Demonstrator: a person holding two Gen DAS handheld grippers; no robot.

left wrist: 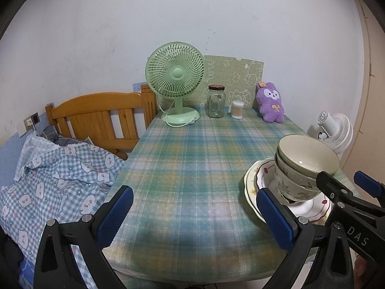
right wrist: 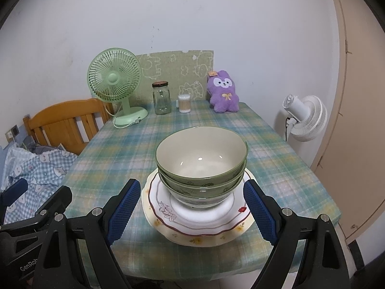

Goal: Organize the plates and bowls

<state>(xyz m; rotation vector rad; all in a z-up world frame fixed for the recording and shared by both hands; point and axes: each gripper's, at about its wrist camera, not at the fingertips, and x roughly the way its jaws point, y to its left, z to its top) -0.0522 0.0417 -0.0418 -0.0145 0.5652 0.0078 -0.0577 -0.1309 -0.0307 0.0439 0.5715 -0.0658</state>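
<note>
Bowls (right wrist: pixel 201 166), green-rimmed and nested three deep, are stacked on two plates (right wrist: pixel 192 219) at the centre of the right wrist view, on the near part of the desk (right wrist: pixel 276 168), which is covered with a green plaid cloth. The upper plate is white with a red scalloped line; the lower one is cream with yellow flowers. The right tongs (right wrist: pixel 192 212) are held open, one blue pad at each side of the plates, touching neither. In the left wrist view the left tongs (left wrist: pixel 195 216) are also open and empty over bare cloth, with the stack at the lower right of the frame. Along the far edge are seen a green fan (right wrist: pixel 114 82), a glass jar (right wrist: pixel 161 98), a cotton-swab tub (right wrist: pixel 184 103) and a purple plush toy (right wrist: pixel 223 92).
</note>
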